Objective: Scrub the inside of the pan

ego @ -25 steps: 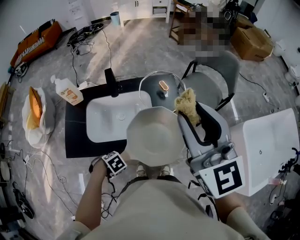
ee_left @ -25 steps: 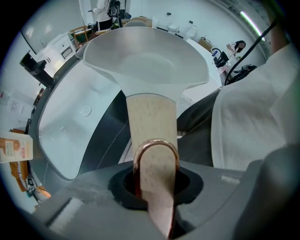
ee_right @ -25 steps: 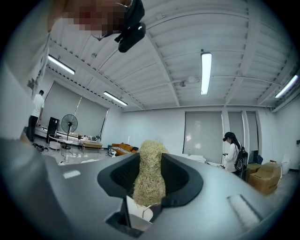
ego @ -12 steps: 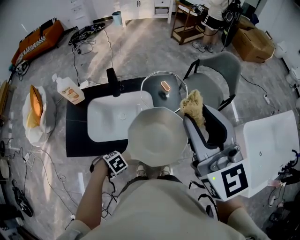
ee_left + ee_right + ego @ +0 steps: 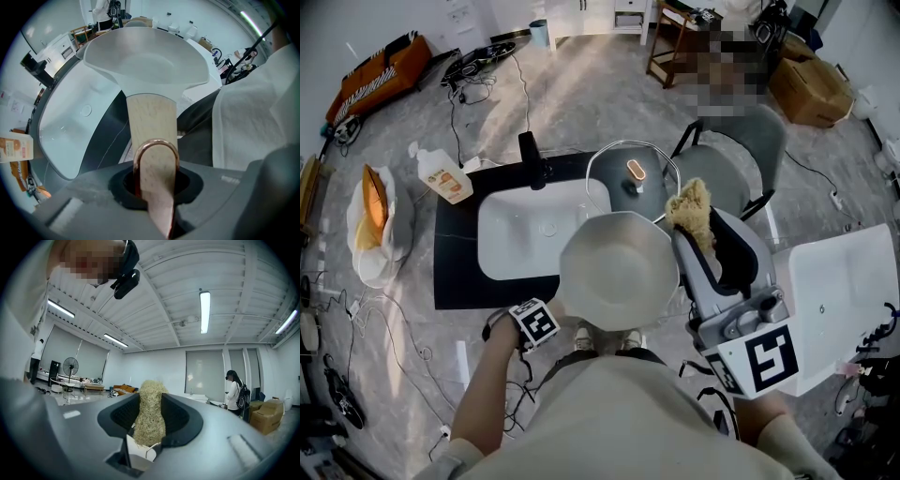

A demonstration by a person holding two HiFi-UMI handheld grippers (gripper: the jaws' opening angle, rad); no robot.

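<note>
The white octagonal pan (image 5: pixel 617 272) with a pale wooden handle (image 5: pixel 151 124) hangs level over the front right corner of the white sink basin (image 5: pixel 525 239), which is set in a black tabletop (image 5: pixel 455 272). The left gripper (image 5: pixel 155 185) has its jaws closed tight on the end of that handle (a copper-coloured hanging loop arches over the handle just where the jaws grip it), and the pan's hollow inside shows bare and white in the left gripper view. To the right of the basin, beside the pan's rim but not touching it, the right gripper (image 5: pixel 701 225) holds a straw-yellow fibrous scrubber (image 5: pixel 689 202) pinched between its jaws, the tuft standing out past the jaw tips and pointing upward. Behind the basin's right end sits a round glass lid (image 5: pixel 628 173) with a wooden knob. A black faucet (image 5: pixel 531 155) stands at the basin's far edge, and a white soap bottle (image 5: pixel 445 178) lies off its far left corner.
</note>
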